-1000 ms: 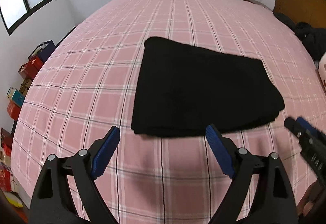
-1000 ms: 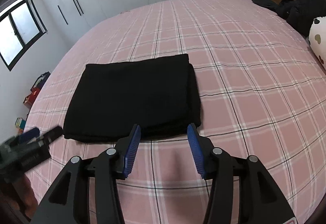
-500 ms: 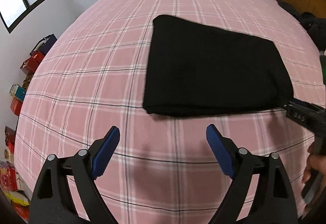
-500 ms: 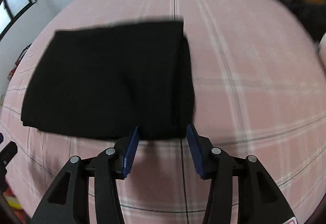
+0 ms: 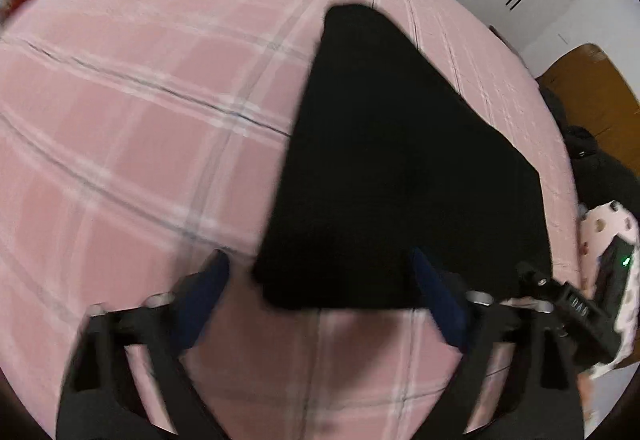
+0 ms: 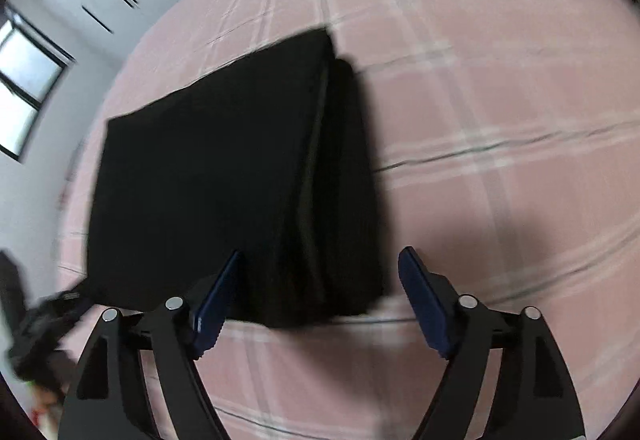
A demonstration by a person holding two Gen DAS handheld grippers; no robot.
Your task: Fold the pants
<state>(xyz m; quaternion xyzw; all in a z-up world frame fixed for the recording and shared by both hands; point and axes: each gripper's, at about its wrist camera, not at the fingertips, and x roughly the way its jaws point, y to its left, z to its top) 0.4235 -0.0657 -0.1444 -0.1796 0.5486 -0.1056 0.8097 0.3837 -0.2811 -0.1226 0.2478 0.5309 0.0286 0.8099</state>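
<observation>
Black folded pants (image 5: 404, 175) lay flat on the pink plaid bed (image 5: 132, 143). At their near left corner the left tool (image 5: 320, 280) was closing, its blue pads either side of the fabric edge; through the blur they did not appear to press it yet. At the near right corner the right tool (image 6: 320, 280) was opening, the layered edge between its spread pads, untouched.

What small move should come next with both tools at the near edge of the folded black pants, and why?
Probably close each tool on a near corner: the left tool, closing, and the right tool, opening, each straddle the near edge of the pants without pinching it.
</observation>
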